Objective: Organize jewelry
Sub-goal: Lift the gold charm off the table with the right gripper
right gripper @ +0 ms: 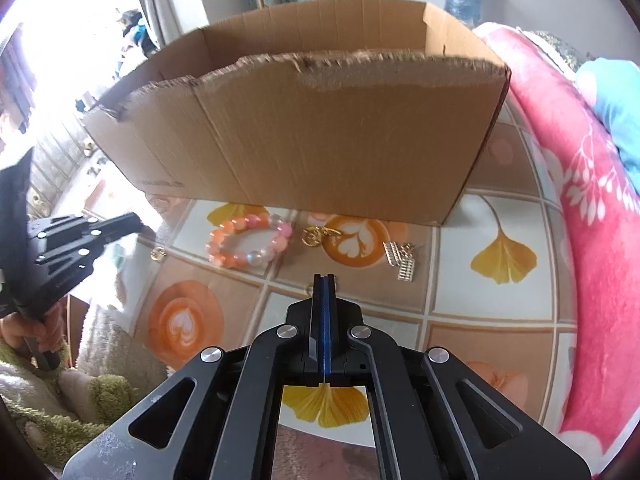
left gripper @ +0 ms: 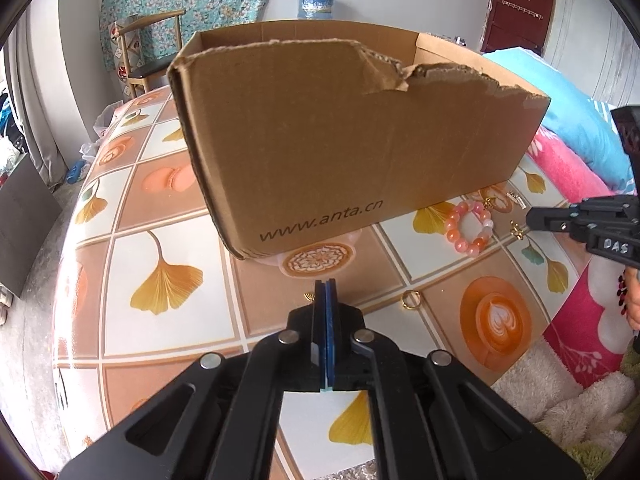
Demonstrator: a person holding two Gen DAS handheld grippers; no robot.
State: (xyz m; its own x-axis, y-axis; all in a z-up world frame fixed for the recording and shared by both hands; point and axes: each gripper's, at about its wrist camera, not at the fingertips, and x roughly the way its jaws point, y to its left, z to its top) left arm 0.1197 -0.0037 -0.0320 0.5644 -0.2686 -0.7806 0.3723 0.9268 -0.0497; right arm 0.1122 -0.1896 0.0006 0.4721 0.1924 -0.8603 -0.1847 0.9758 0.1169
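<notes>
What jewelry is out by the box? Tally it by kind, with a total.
Bracelet: 1
Ring: 1
Small gold pieces: 3, two partly hidden
Pale metal piece: 1
Total: 6

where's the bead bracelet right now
In the right wrist view the bead bracelet lies flat on the table, just in front of the cardboard box, left of a small gold charm.
</notes>
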